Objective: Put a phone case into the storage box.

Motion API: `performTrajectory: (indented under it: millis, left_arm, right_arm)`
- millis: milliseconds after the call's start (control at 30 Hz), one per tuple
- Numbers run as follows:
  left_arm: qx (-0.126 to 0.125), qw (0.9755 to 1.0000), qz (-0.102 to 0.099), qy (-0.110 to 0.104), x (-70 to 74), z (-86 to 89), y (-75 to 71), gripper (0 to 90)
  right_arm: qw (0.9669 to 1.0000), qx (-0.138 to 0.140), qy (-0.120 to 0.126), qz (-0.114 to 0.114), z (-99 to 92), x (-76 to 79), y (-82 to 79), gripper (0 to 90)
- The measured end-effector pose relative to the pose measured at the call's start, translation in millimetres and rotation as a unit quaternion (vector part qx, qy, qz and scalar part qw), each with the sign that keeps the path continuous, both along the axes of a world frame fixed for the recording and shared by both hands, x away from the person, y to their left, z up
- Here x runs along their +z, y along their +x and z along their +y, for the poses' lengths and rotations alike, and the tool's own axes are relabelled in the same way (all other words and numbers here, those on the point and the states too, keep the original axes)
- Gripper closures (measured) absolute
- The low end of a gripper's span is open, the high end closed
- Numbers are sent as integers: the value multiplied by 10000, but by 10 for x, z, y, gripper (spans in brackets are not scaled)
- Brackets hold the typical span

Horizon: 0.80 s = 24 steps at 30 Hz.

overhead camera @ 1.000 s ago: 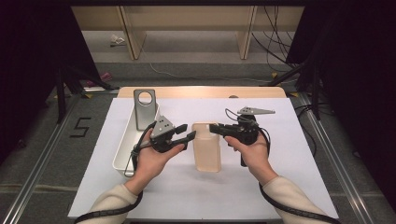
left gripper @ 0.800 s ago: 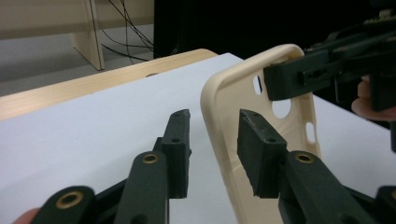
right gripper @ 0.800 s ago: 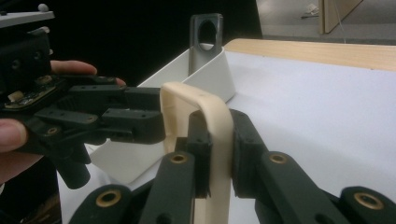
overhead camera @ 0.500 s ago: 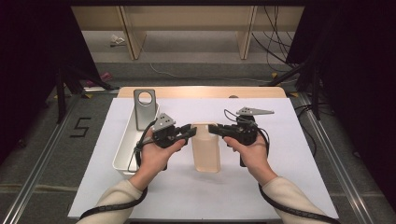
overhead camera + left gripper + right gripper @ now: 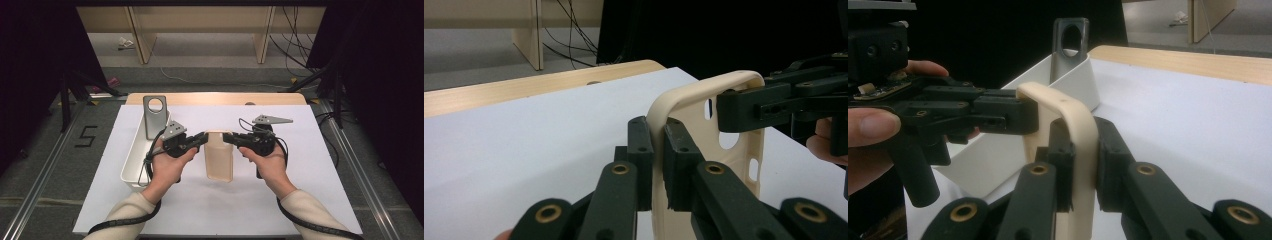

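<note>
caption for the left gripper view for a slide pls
Left gripper clamps one rim of a cream phone case while the right gripper grips the opposite edge.

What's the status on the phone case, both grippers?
Left gripper just closed on the phone case rim. Right gripper clamped on opposite rim. White bin left of it, nothing blocking.

Open white mat (image 5: 300, 165) right of the grippers; white bin (image 5: 134, 155) with grey case (image 5: 154, 116) close left.
</note>
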<state>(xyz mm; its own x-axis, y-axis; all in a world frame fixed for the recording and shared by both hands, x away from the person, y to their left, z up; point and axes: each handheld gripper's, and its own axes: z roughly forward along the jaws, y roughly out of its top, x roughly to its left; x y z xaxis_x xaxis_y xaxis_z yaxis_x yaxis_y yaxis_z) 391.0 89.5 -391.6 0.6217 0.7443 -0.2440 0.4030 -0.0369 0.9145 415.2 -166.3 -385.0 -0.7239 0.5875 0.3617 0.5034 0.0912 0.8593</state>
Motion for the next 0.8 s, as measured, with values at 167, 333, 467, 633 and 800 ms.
performTrajectory:
  millis: [167,333,467,633,800]
  left_arm:
    - [32,9999,-84,59,26,0,-8,840]
    - [122,9997,-159,144,39,19,-5,841]
    - [187,9995,-189,186,46,66,13,841]
    - [227,9993,-243,164,78,103,15,841]
    - [284,9989,-330,191,116,150,23,840]
  right_arm:
    - [10000,22,-49,-80,13,-3,-3,791]
    - [9997,-5,-125,-187,23,1,-6,718]
    - [9991,-40,-264,-338,37,25,-14,570]
    - [9972,-9,-449,-596,40,59,-27,416]
    - [9953,101,-572,-771,32,68,-35,279]
